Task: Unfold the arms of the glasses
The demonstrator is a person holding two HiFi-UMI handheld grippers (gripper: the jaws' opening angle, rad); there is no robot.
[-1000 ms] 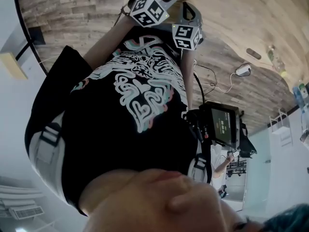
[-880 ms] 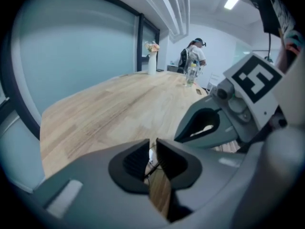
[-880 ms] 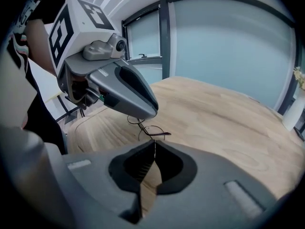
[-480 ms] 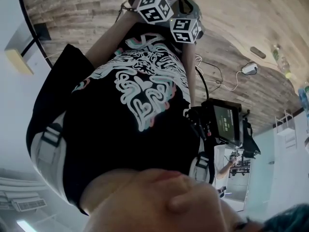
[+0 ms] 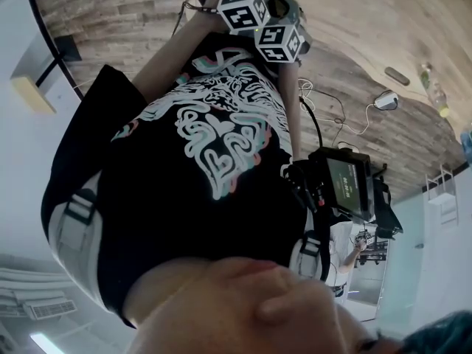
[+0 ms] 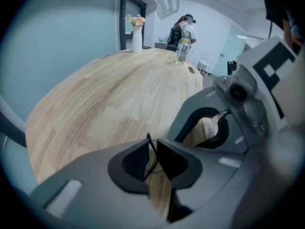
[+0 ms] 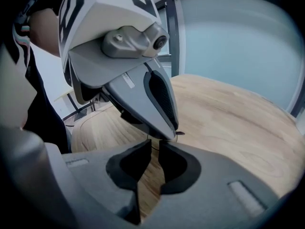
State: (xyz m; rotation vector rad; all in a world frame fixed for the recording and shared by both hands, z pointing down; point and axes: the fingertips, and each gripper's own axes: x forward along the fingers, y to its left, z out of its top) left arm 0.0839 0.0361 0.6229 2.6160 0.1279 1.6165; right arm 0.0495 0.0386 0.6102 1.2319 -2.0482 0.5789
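Head view: over the last second the two marker cubes (image 5: pixel 245 6) (image 5: pixel 280 41) have crept toward the top of the picture and drawn a little closer to each other. Part of that shift may be the camera's own drift, since the floor behind has slid as well. No glasses can be made out there, only the cubes against the person's dark shirt (image 5: pixel 214 161). Left gripper view: left tongs (image 6: pixel 153 152) are narrow, pads nearly meeting, with a thin dark wire of the glasses (image 6: pixel 148 138) pinched between them and a small loop of it running down the slit. Right gripper view: right tongs (image 7: pixel 155 149) are likewise narrow, and the same thin wire crosses between their tips. The nose of the left tongs comes in from above and ends right at that spot, just beside them if not touching. Location of glasses: held in the air between the two tongs, above the pale wooden surface (image 6: pixel 109 94) and not resting on it. Reading: with both tongs on the frame and crowding together, the grips look set and the unfolding seems to be at its start or barely under way. Whether either arm has swung out from the front cannot be told, as too little of the frame shows. Caution: the wire is fine and could slip or bend.
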